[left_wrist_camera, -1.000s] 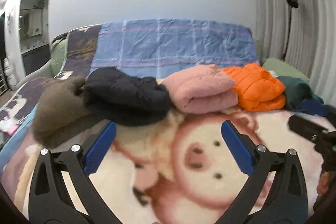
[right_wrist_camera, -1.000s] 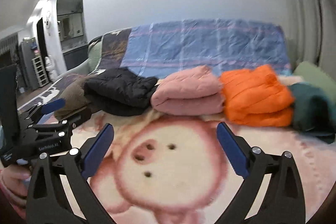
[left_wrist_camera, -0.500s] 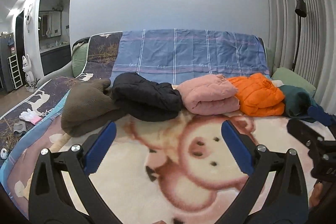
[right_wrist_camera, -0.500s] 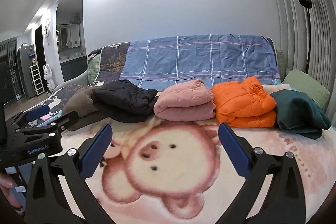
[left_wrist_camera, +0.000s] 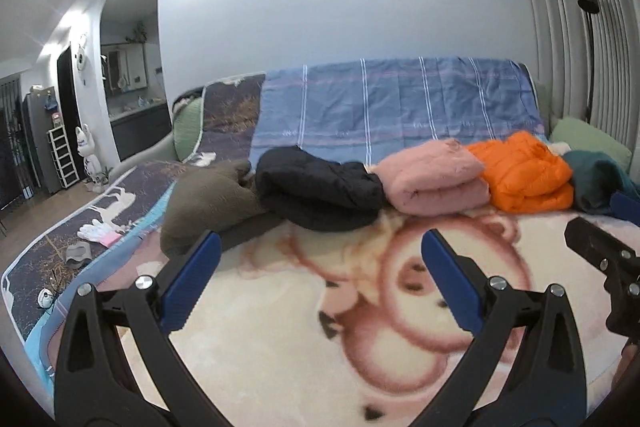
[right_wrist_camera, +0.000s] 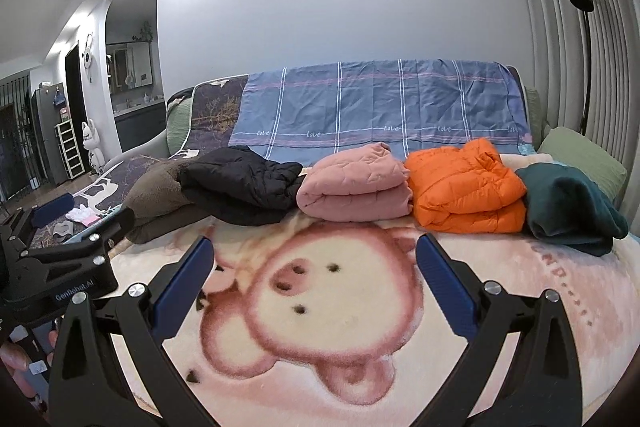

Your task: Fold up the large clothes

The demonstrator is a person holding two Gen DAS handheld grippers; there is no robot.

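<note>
Along the back of the pig-print blanket, against the blue plaid sheet, a row of five bulky garments, left to right. At far left, a brown fleece garment, slumped and loosely heaped, by the look of it not yet squared up. Touching it, a black puffer jacket, bundled over on itself but rumpled. Next, a pink quilted jacket in a tidy two-layer fold, then an orange puffer jacket folded much the same, then a dark teal garment doubled over beside a green pillow. Nearer the cameras, left gripper and right gripper both spread wide over bare blanket, grasping nothing, well apart from the row. Judged from this: most of the folding done, nothing laid out flat; at most the two leftmost pieces left to neaten.
</note>
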